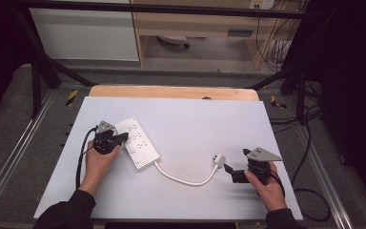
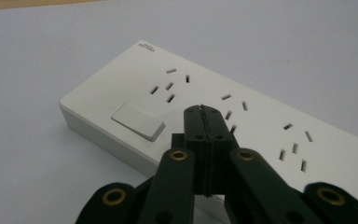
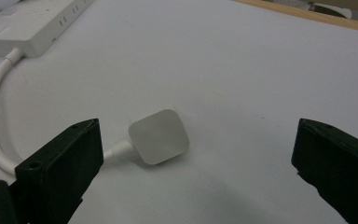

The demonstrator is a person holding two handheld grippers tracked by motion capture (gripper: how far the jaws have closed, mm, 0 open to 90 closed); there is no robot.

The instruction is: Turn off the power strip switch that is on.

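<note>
Both forearms come in from the near edge in dark sleeves, each bare hand wrapped round the body of a gripper; the left hand (image 1: 97,162) sits at the left, its wrist angled inward, and the left gripper (image 1: 122,138) points away and to the right, its black jaws pressed flat together with nothing between them, a dark cable trailing back along the forearm; the right hand (image 1: 267,188) holds the right gripper (image 1: 228,168) low and aimed leftward, seemingly near level, its jaws spread wide apart and empty, the grey three-cornered plate on top.
</note>
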